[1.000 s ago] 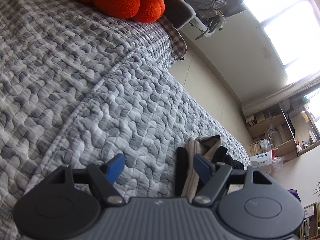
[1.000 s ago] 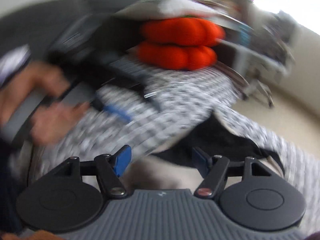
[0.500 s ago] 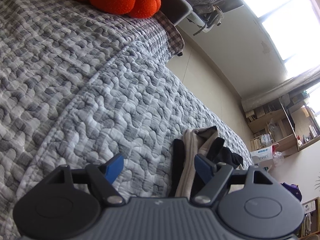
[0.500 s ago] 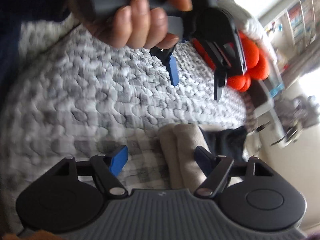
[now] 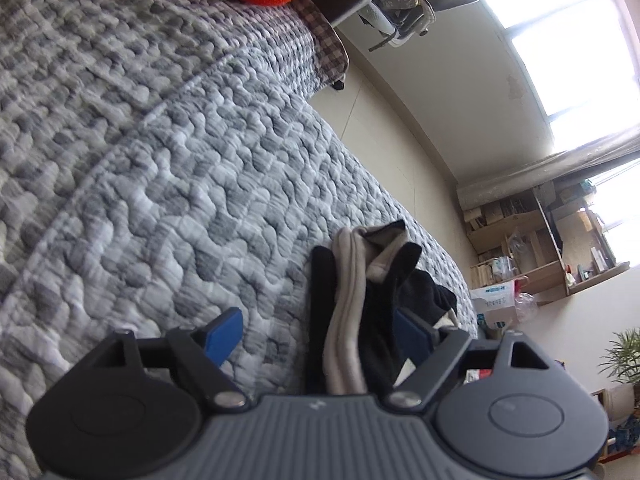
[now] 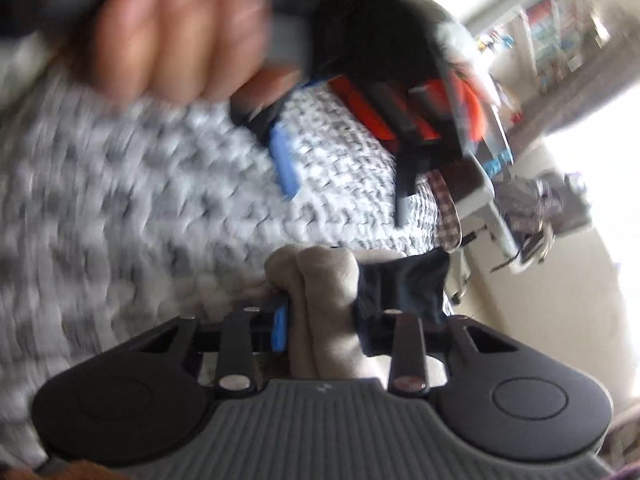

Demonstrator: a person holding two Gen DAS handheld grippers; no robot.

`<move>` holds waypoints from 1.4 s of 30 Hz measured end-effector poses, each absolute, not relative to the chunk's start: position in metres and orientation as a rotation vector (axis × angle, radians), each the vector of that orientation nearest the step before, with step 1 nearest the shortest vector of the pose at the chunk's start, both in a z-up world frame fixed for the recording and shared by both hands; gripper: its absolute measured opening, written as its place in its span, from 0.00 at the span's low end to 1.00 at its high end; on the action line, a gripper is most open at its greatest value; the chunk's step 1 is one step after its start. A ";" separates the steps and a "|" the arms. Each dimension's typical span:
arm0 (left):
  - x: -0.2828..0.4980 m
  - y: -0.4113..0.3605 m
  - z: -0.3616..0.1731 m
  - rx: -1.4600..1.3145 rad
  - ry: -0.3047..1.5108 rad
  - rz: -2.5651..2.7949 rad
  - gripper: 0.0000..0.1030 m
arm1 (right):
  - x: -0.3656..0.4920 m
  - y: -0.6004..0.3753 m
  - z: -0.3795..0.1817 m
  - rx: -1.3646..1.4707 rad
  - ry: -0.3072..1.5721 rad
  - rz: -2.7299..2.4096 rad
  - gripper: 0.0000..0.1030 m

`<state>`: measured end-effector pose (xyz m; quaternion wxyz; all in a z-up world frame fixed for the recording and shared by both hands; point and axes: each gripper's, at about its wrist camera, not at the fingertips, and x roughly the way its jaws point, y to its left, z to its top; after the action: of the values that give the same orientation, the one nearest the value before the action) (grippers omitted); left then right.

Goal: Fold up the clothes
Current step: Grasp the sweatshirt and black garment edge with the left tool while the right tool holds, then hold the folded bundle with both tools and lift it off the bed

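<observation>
A beige-and-black garment (image 5: 348, 320) is bunched on the quilted bed (image 5: 200, 184), its long axis running straight away from both claws. The right claw (image 6: 320, 328) is closing, its pads seen pressing the garment's beige fold. The left claw (image 5: 316, 330) is opening, jaws apart; the garment lies between them toward the right-hand pad, ungripped.

Right tool (image 6: 320, 326) jaws closing on beige-and-black garment (image 6: 324, 280), fabric bunched between them. Left tool (image 6: 344, 160) above, blurred, hand (image 6: 172, 32) gripping it. Grey quilted bed (image 6: 140, 200) beneath.
</observation>
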<state>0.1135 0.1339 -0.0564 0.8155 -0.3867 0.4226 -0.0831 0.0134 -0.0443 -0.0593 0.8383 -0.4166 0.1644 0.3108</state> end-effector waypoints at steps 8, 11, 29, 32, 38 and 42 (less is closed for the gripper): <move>0.111 0.115 -0.066 -1.035 0.825 -0.341 0.85 | 0.027 -0.063 -0.033 -0.743 0.352 0.652 0.30; 0.114 0.105 -0.072 -1.036 0.837 -0.354 0.86 | 0.022 -0.057 -0.038 -0.772 0.349 0.661 0.30; 0.134 0.089 -0.086 -0.927 0.941 -0.334 0.66 | 0.028 -0.057 -0.036 -0.789 0.331 0.675 0.29; 0.137 0.090 -0.086 -0.912 0.945 -0.322 0.60 | 0.027 -0.057 -0.038 -0.801 0.332 0.683 0.29; 0.135 0.091 -0.083 -0.838 0.954 -0.304 0.42 | 0.025 -0.053 -0.044 -0.833 0.337 0.689 0.28; 0.137 0.089 -0.078 -0.805 0.945 -0.299 0.37 | 0.026 -0.050 -0.047 -0.837 0.346 0.685 0.29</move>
<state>0.1371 0.0887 -0.0784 0.8031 -0.3755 0.4410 -0.1397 0.0261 -0.0503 -0.0468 0.8431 -0.3964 0.1640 0.3243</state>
